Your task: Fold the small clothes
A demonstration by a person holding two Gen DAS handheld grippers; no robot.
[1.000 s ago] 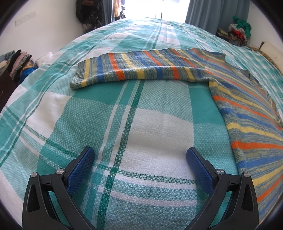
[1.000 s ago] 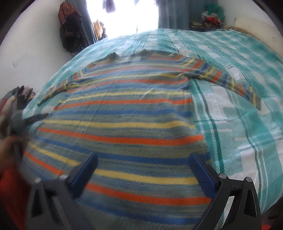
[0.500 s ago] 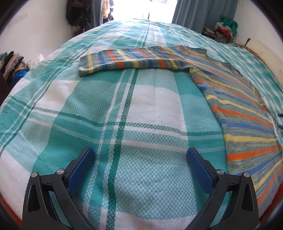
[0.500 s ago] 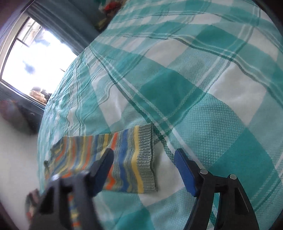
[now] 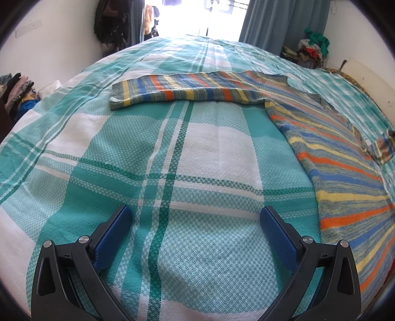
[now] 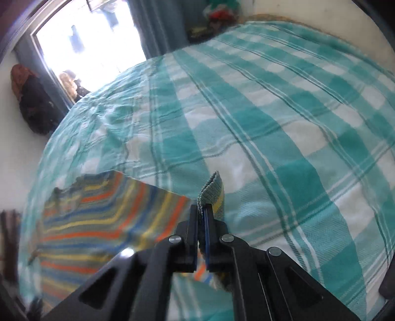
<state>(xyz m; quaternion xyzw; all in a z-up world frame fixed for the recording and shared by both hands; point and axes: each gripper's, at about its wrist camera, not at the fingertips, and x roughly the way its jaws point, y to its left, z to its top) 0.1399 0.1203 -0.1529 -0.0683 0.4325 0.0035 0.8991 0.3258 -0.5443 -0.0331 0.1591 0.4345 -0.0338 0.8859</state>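
Left tongs: released, blue pads spread wide at the bottom of the left wrist view, hovering over bare bedspread with nothing between them.
Right tongs: clenched on the ribbed cuff of the striped sweater's sleeve; the cuff edge sticks up above the pads at centre frame in the right wrist view.
Striped sweater: lies flat on the bed, its body filling the right side of the left wrist view; in the right wrist view it shows blurred at lower left.
Left sleeve: stretched out flat across the upper middle of the left wrist view, cuff end toward the left.
Bed: covered by a teal and white checked bedspread that fills most of both views.
Window: bright, at top centre, with a blue curtain to its right.
Clothes pile: upper right corner, beyond the bed.
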